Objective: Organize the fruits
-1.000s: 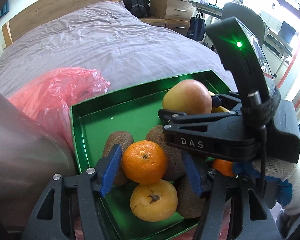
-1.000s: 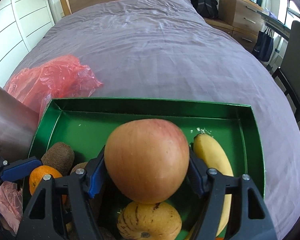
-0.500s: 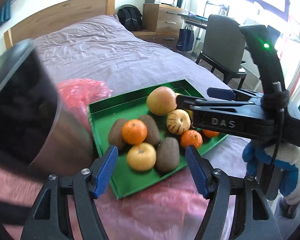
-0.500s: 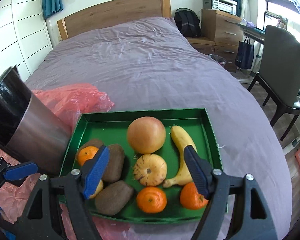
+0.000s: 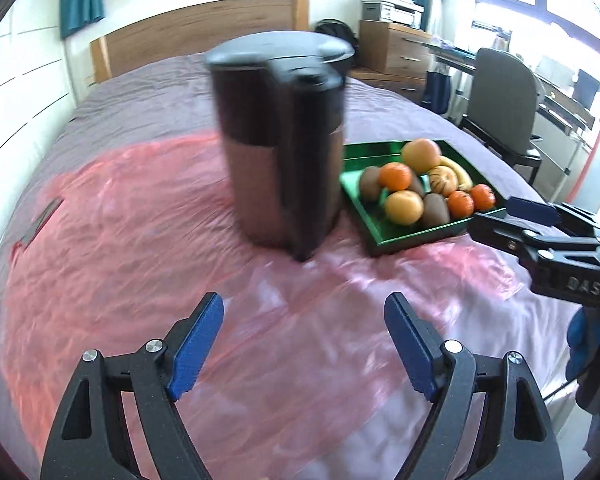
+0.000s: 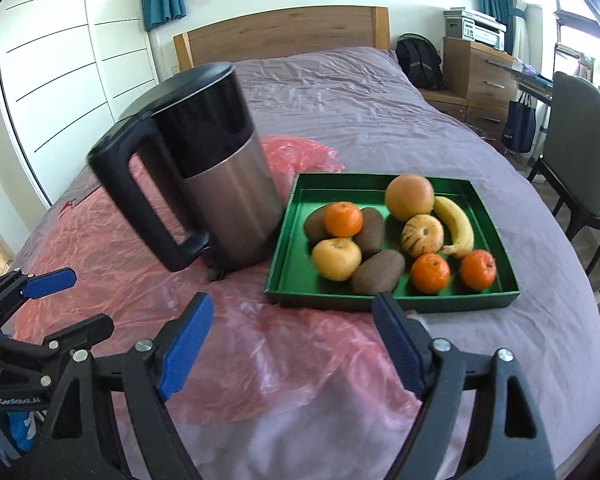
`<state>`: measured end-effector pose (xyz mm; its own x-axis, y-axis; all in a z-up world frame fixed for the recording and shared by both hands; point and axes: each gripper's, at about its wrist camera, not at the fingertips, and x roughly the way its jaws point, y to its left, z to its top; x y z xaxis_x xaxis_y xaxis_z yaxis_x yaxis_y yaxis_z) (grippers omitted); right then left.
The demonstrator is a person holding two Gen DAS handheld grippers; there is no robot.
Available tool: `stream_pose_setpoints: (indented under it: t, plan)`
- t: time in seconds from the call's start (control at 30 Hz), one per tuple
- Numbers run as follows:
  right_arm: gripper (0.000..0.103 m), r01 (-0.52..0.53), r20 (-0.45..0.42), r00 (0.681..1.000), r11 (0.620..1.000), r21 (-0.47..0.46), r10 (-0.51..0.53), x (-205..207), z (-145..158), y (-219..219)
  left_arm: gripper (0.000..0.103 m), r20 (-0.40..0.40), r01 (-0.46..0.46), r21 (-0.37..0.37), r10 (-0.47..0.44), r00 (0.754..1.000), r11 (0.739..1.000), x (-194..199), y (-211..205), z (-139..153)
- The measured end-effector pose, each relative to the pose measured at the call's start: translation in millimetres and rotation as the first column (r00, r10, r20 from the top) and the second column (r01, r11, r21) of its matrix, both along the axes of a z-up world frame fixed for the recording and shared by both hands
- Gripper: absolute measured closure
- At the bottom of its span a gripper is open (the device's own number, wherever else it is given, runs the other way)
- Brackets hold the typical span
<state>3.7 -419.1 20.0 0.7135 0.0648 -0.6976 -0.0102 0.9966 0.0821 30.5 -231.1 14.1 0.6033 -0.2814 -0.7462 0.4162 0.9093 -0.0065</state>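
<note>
A green tray (image 6: 384,305) on the bed holds an apple (image 6: 409,197), a banana (image 6: 456,226), a striped gourd (image 6: 422,234), mandarins (image 6: 343,219), a yellow orange (image 6: 336,258) and kiwis (image 6: 380,272). The tray (image 5: 416,236) also shows at the right of the left wrist view. My left gripper (image 5: 304,344) hangs over the red plastic, well short of the tray, its jaws opening with nothing between them. My right gripper (image 6: 292,340) stands open and empty just in front of the tray. Each gripper shows in the other's view: left (image 6: 72,304), right (image 5: 500,220).
A steel and black kettle (image 6: 220,184) stands left of the tray on a red plastic sheet (image 6: 260,360); in the left wrist view the kettle (image 5: 284,140) is blurred. Purple bedding (image 6: 360,112) stretches to a wooden headboard. A chair (image 6: 580,132) and drawers stand at the right.
Both grippers let go of their fruit, the left of a mandarin, the right of the apple, and drew back and up from the tray. The kettle came fully into view.
</note>
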Motion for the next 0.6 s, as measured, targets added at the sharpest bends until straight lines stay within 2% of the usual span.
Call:
stream_pose_setpoints:
  t: [0.17,0.3,0.4,0.6]
  plan:
    - [0.0,-0.03,0.01,0.999,0.999,-0.032,0.031,-13.0,-4.2,49.9,0.024,0.031,-0.11,0.019,0.109,0.994,0.994,-11.0,56.0,-2.1]
    - [0.0,-0.048,0.013,0.999,0.997,-0.065,0.049,-16.0,-9.2,85.4,0.023,0.055,-0.173,0.005,0.173,0.983,0.985,-21.3,98.1,-1.0]
    - [0.0,-0.062,0.016,0.998,0.99,-0.127,0.064,-19.0,-12.1,112.1,0.009,0.075,-0.22,-0.012,0.22,0.973,0.975,-25.5,124.7,0.6]
    - [0.0,-0.061,0.055,0.996,0.979,-0.195,0.073,-26.9,-6.6,143.7,0.005,0.129,-0.261,-0.028,0.262,0.956,0.965,-35.1,157.5,12.1]
